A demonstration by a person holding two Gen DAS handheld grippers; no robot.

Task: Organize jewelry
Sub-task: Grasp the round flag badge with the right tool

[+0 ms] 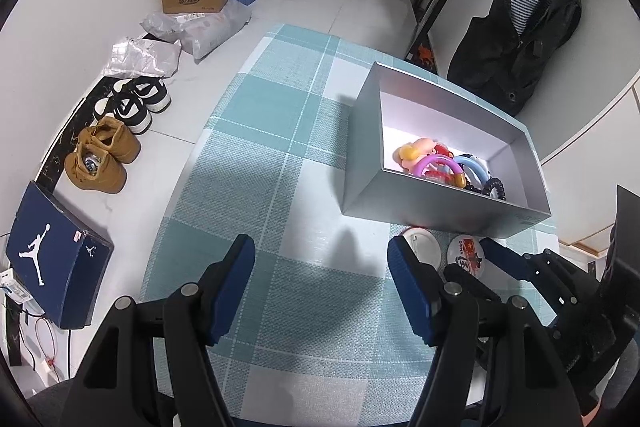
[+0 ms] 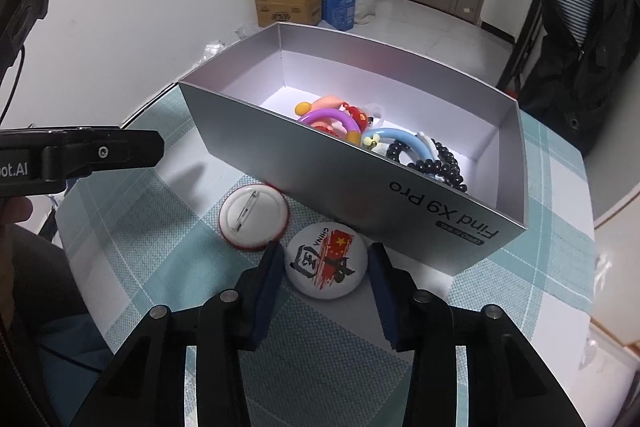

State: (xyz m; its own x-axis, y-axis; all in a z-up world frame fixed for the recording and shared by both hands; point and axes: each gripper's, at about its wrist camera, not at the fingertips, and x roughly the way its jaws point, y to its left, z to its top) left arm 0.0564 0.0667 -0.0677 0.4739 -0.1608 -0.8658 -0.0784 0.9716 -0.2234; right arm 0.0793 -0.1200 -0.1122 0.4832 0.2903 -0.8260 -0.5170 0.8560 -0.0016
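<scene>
Right gripper (image 2: 326, 265) wide, straddling China badge (image 2: 326, 263) on worktop (image 2: 140, 259) beside box (image 2: 360, 187). Left gripper (image 1: 322, 275) wide, empty.

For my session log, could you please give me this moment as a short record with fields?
surface: checked teal mat
box: open grey box, holding bracelets and a black bead string
badge 1: flag badge, face up, between the right gripper jaws, not yet clamped
badge 2: second badge, pin side up, left of the first, by the box
left gripper: open, over bare mat
</scene>
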